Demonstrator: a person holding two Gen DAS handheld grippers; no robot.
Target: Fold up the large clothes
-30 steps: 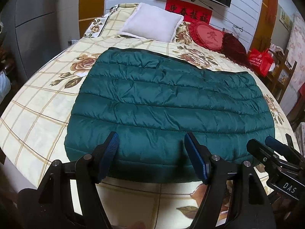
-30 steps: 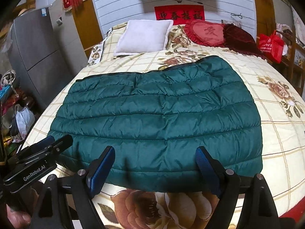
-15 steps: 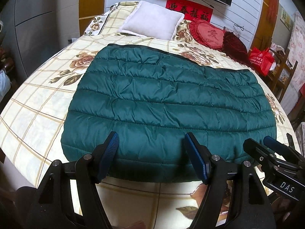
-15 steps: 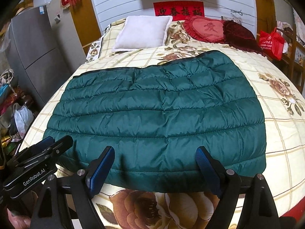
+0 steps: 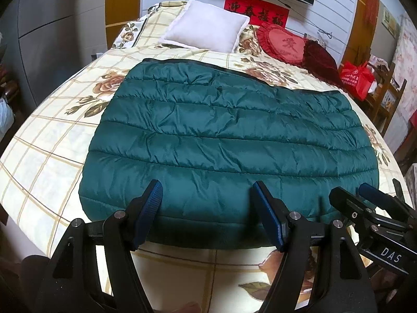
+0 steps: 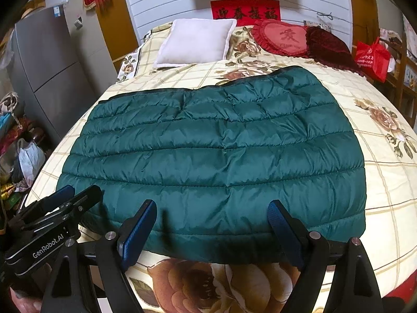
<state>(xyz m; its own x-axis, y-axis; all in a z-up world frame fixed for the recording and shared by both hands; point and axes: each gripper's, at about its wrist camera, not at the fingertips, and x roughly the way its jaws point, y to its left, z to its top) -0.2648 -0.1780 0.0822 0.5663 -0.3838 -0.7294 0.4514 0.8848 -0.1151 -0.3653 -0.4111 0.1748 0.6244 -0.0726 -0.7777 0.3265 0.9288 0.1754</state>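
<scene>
The dark green quilted down garment [image 5: 229, 151] lies flat on the flowered bedspread [image 5: 52, 140], and the left gripper [image 5: 208, 208] and right gripper [image 6: 213, 224], both with fingers apart and empty, hover at its near edge, so probably the next fold begins by pinching this edge.

Even daylight, soft shadows beneath near edges, sharp focus, strong fisheye bending, dark corners

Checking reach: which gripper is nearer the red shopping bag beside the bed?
Right. The right gripper hovers open over the green quilted jacket on the side nearer the red shopping bag; the left gripper, also open, is farther away.
</scene>
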